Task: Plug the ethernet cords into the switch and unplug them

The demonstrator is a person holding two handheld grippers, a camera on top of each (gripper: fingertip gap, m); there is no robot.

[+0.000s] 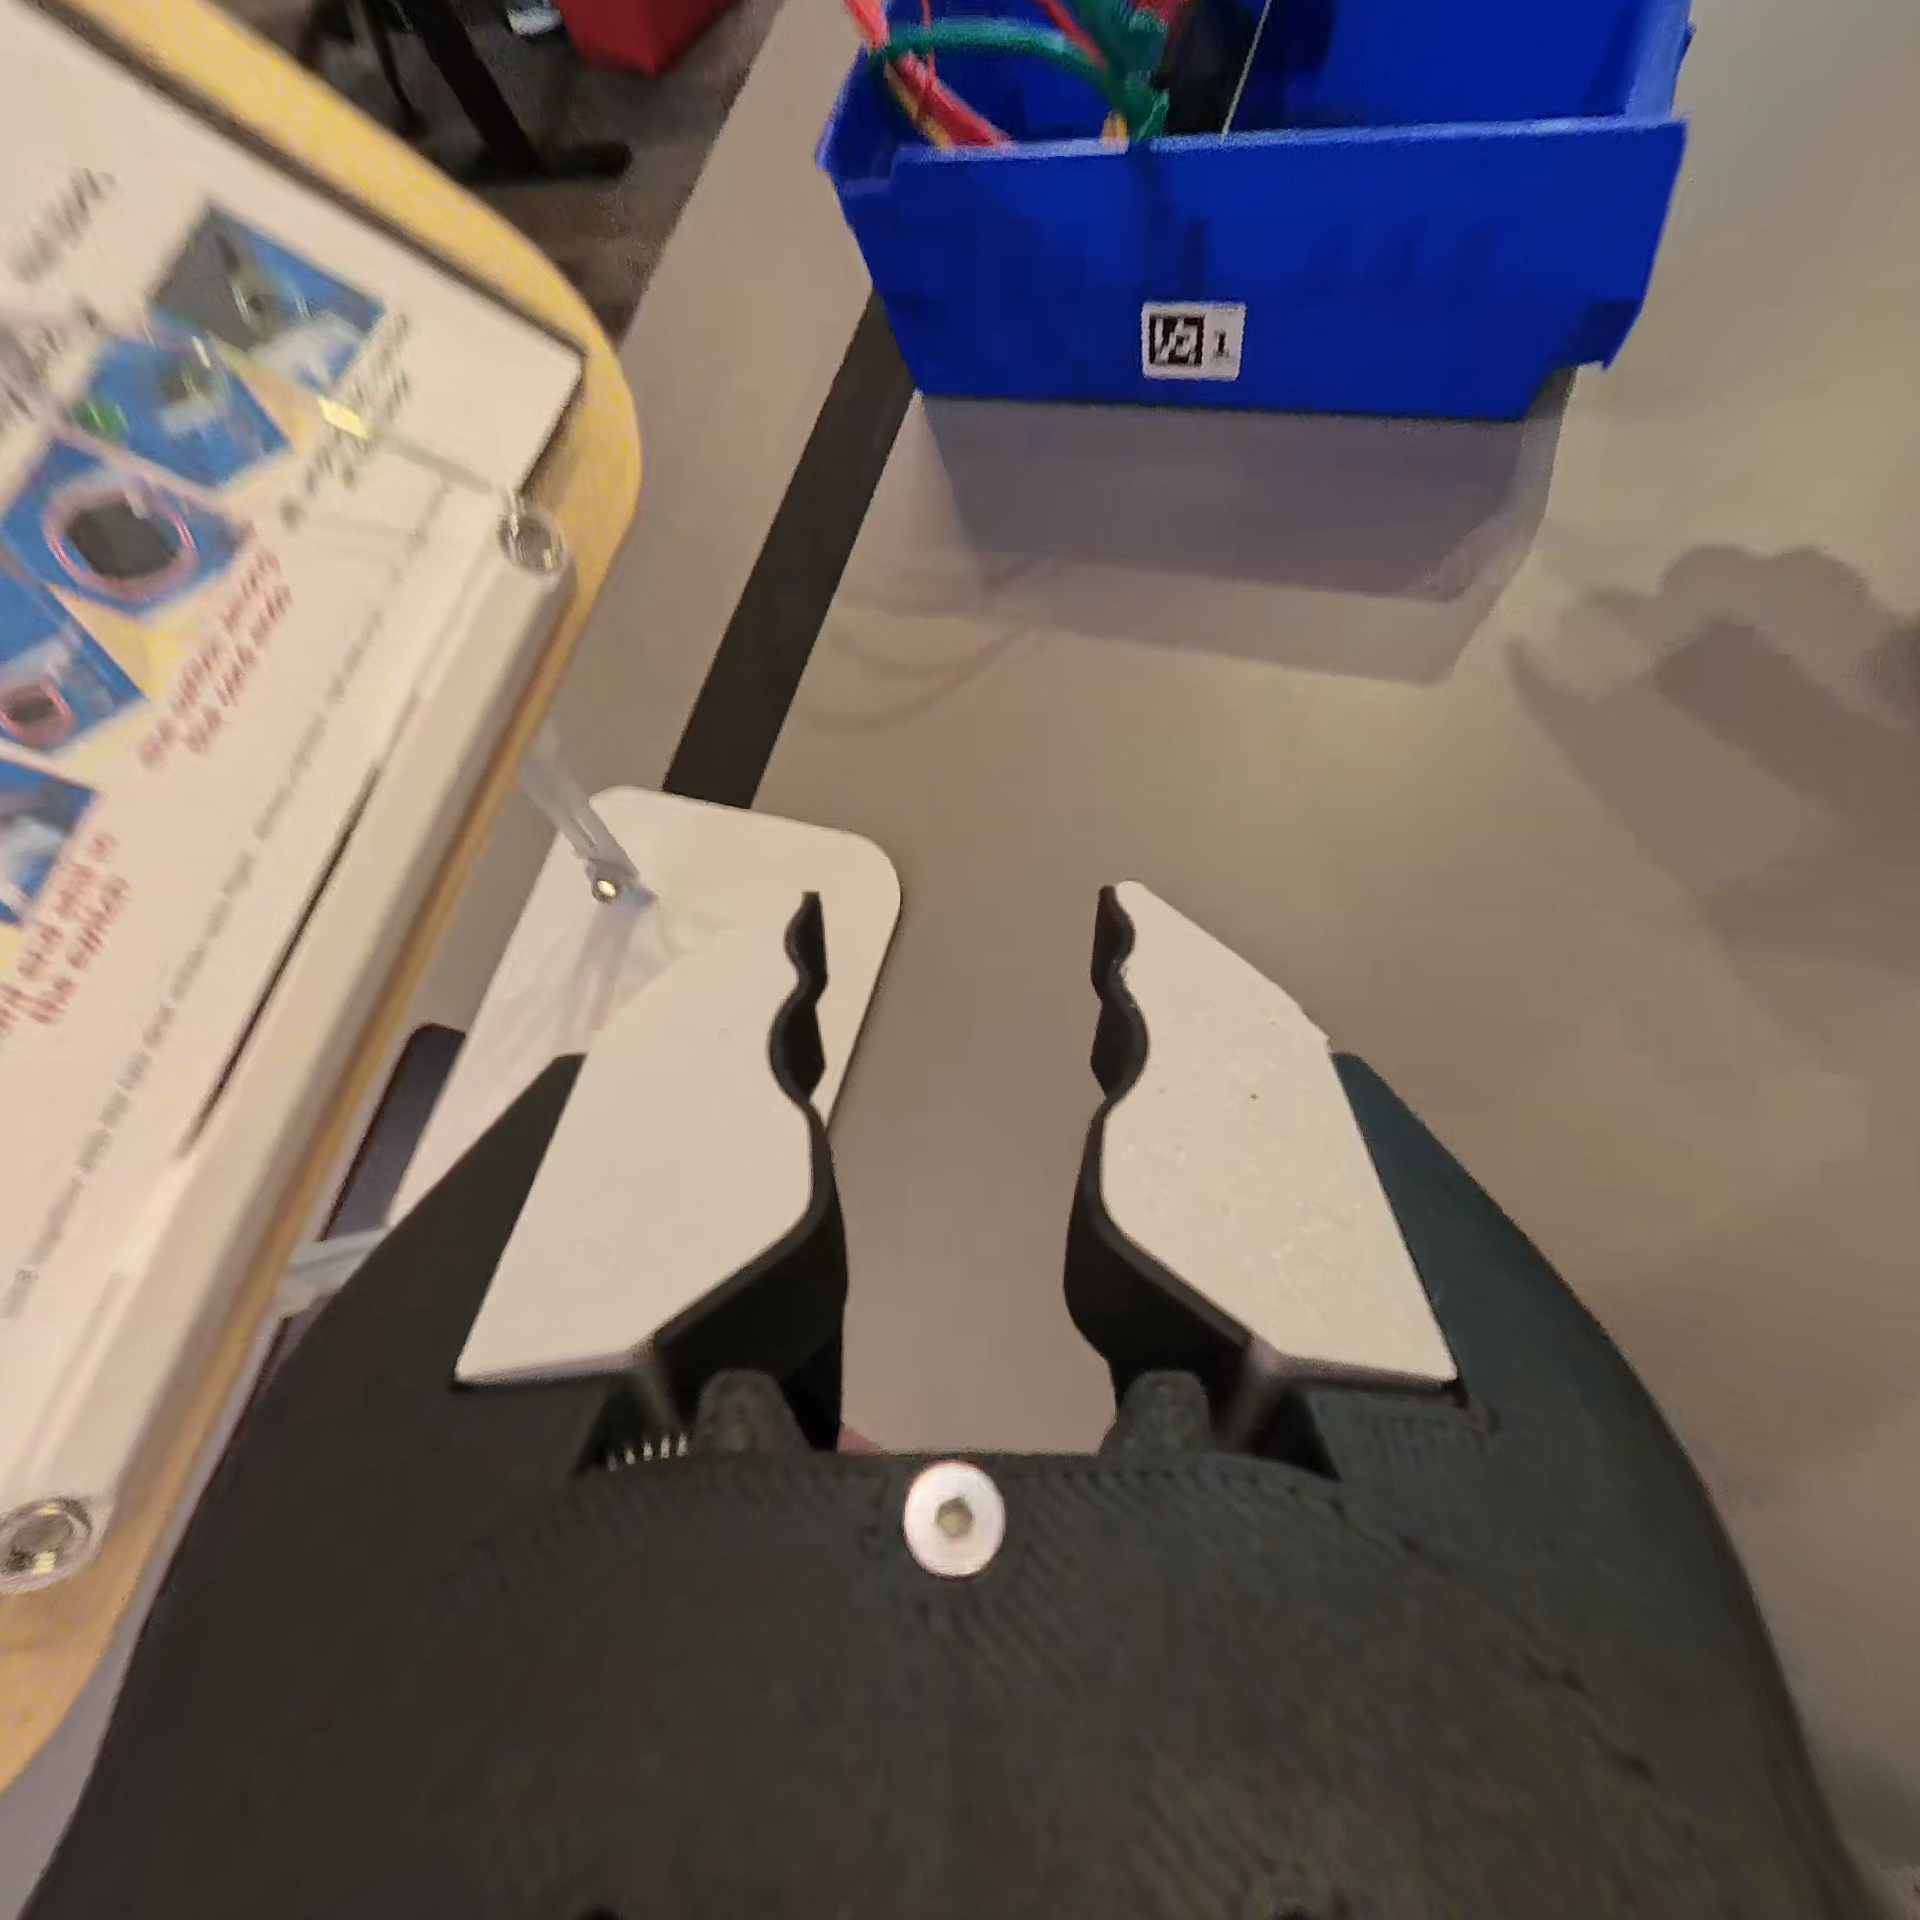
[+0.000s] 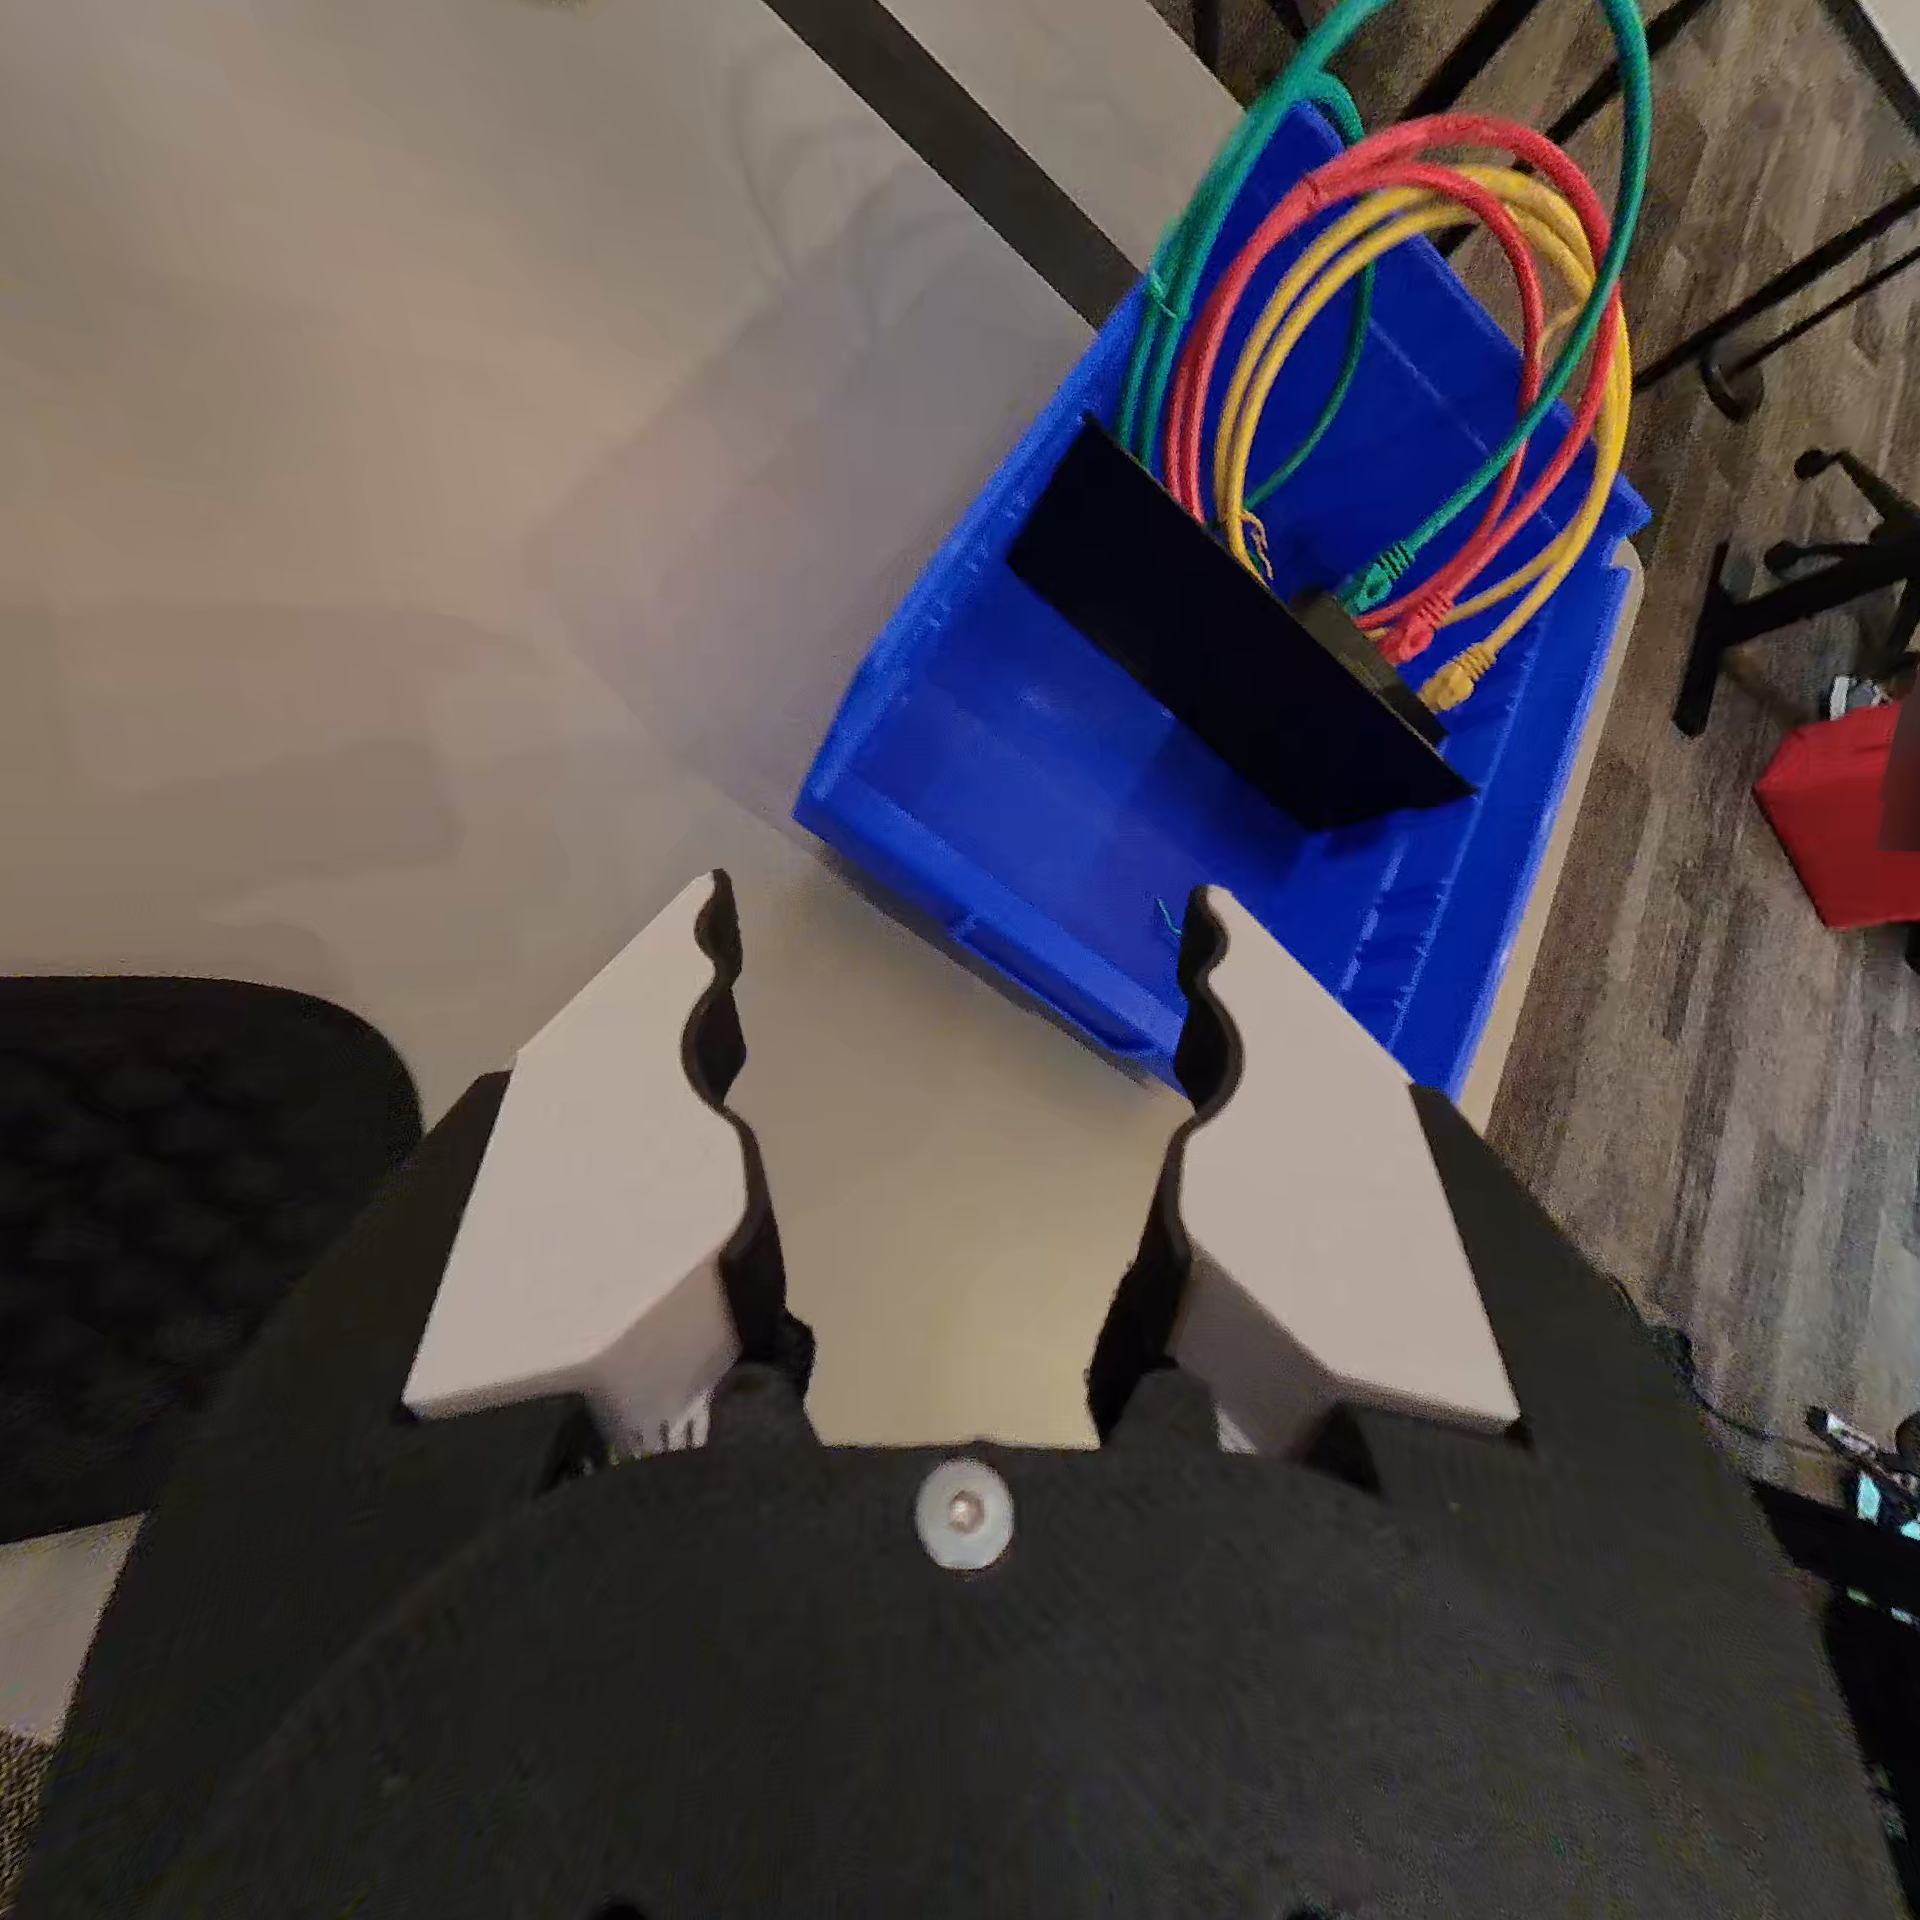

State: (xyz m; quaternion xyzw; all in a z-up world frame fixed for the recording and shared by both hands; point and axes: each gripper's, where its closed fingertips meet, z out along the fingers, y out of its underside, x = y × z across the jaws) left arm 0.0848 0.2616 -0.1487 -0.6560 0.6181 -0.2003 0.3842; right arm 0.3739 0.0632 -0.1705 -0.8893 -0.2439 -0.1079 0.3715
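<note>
Left gripper: the left gripper (image 1: 956,904) hangs over the pale table (image 1: 1195,831) with its 2 fingers spread apart and nothing between them; only bare tabletop shows in the gap.
Right gripper: the right gripper (image 2: 961,894) is likewise spread wide and empty, above the table (image 2: 416,520) near its corner; its right fingertip overlaps the near rim of the blue bin in the right wrist view.
Blue bin: a blue plastic bin (image 2: 997,769) stands on the table near the edge, ahead of both grippers. In the left wrist view the blue bin (image 1: 1247,239) is seen from its front wall, which carries a small white sticker (image 1: 1190,341).
Switch: a black flat switch (image 2: 1226,644) stands on edge across the inside of the bin, like a divider.
Cords: 3 cords loop up out of the bin behind the switch, a green cord (image 2: 1621,260), a red cord (image 2: 1558,177) and a yellow cord (image 2: 1590,457). Their plug ends sit close against the switch at its right end; whether they are fully seated cannot be told. In the left wrist view only tangled green and red loops show above the rim.
Left side: a wooden board (image 1: 582,343) with a printed sheet (image 1: 208,623) stands tilted just left of the left gripper, on a white base plate (image 1: 727,873) partly under the left finger.
Surroundings: a dark chair seat (image 2: 156,1195) shows lower left in the right wrist view, with wood-look floor (image 2: 1662,1091) and a red box (image 2: 1839,821) beyond the table edge.
</note>
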